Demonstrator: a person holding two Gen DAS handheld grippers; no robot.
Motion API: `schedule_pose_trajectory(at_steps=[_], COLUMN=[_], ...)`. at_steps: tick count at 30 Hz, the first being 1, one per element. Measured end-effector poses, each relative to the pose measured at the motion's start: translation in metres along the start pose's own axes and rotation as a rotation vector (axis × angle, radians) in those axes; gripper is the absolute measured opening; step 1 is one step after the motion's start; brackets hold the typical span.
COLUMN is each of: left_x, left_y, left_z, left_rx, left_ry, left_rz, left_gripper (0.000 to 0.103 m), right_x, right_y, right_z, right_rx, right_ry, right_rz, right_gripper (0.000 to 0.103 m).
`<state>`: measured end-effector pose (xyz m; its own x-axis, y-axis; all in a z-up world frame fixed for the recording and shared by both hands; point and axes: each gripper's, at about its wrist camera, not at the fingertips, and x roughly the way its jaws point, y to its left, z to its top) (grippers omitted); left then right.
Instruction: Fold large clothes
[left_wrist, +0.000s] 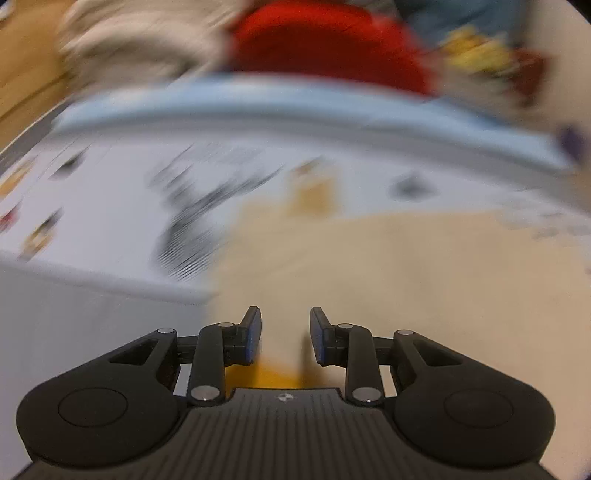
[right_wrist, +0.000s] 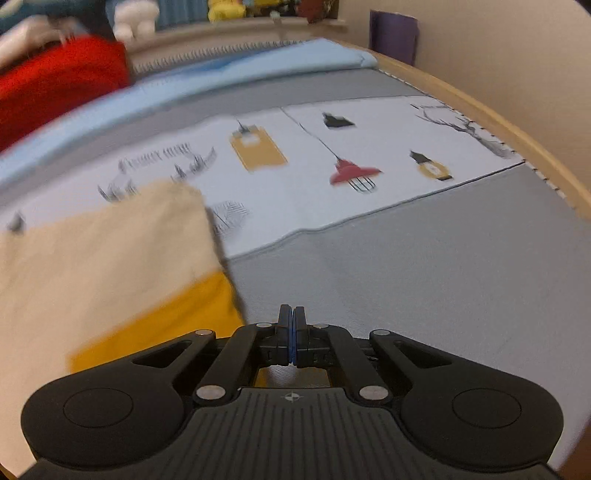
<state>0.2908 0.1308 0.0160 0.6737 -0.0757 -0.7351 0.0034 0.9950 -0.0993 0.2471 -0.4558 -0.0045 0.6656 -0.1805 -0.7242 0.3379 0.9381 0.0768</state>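
The garment (right_wrist: 103, 258) lies on the bed (right_wrist: 424, 266), spread over the patterned cover toward the left of the right-wrist view, a cream cloth with a mustard-yellow band (right_wrist: 159, 321) at its near end; in the left-wrist view the same cream cloth (left_wrist: 388, 280) fills the ground straight ahead of the fingers. The left hand-held gripper (left_wrist: 285, 334) has its fingers apart with nothing between them, poised over the cloth, while the right hand-held gripper (right_wrist: 291, 334) has its blue pads pressed together, and no cloth shows between them (the yellow seen under its linkage may only be fabric lying beneath). The step in hand looks like taking hold of an edge for a fold. To do it well, the left should come down on a single hem, not a bunched layer, bite close to a corner, and the right should open and take the matching corner so the edge lifts level. The cloth looks like soft, matte woven cotton, limp and likely to sag between two holds, so keep the span taut. The bed cover is flat and smooth, pale with printed lamps (right_wrist: 354, 175) and tags beside plain grey panels, and it could be pinched along with the garment if the fingers dig in. A red fleecy heap (right_wrist: 59, 77) and a light blue folded blanket (right_wrist: 258, 70) sit at the far end, well apart from the work.
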Motion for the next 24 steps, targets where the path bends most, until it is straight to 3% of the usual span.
schedule_pose_trajectory(at_steps=[1, 3, 4, 6, 8, 10, 11, 13, 17, 20, 22, 24], left_x=[-0.008, -0.01, -0.007, 0.008, 0.032, 0.05, 0.051, 0.045, 0.016, 0.002, 0.005, -0.005], left_y=[-0.012, -0.036, -0.048, -0.075, -0.09, -0.087, -0.081, -0.061, -0.025, -0.01, 0.002, 0.018], left_z=[0.0, -0.006, -0.009, -0.018, -0.03, -0.035, -0.032, -0.022, -0.008, -0.026, -0.05, -0.066], left_rx=[0.037, 0.1, 0.131, 0.213, 0.283, 0.303, 0.28, 0.188, 0.085, 0.143, 0.239, 0.279], left_ry=[-0.027, -0.007, 0.018, 0.092, 0.18, 0.225, 0.22, 0.207, 0.2, 0.275, 0.363, 0.384], left_rz=[-0.091, -0.268, -0.324, -0.355, -0.246, -0.097, -0.057, 0.002, -0.054, -0.115, -0.056, -0.001], left_gripper=[0.032, 0.04, 0.041, 0.044, 0.052, 0.053, 0.053, 0.052, 0.052, 0.052, 0.052, 0.052], right_x=[-0.009, -0.024, -0.028, -0.029, -0.016, 0.001, 0.006, 0.005, -0.003, -0.008, -0.015, -0.018], right_y=[0.006, 0.019, 0.025, 0.034, 0.042, 0.046, 0.043, 0.034, 0.017, 0.006, 0.0, -0.007], right_z=[0.0, -0.004, -0.009, -0.019, -0.035, -0.049, -0.055, -0.052, -0.05, -0.054, -0.065, -0.075], right_rx=[-0.034, -0.122, -0.162, -0.229, -0.311, -0.406, -0.443, -0.418, -0.414, -0.428, -0.446, -0.464], right_ry=[-0.047, -0.097, -0.096, -0.043, 0.087, 0.192, 0.215, 0.219, 0.238, 0.256, 0.283, 0.314], right_rz=[0.047, 0.179, 0.247, 0.34, 0.343, 0.243, 0.189, 0.175, 0.124, 0.118, 0.088, 0.061], right_gripper=[0.002, 0.008, 0.017, 0.021, 0.021, 0.021, 0.022, 0.023, 0.023, 0.023, 0.023, 0.023])
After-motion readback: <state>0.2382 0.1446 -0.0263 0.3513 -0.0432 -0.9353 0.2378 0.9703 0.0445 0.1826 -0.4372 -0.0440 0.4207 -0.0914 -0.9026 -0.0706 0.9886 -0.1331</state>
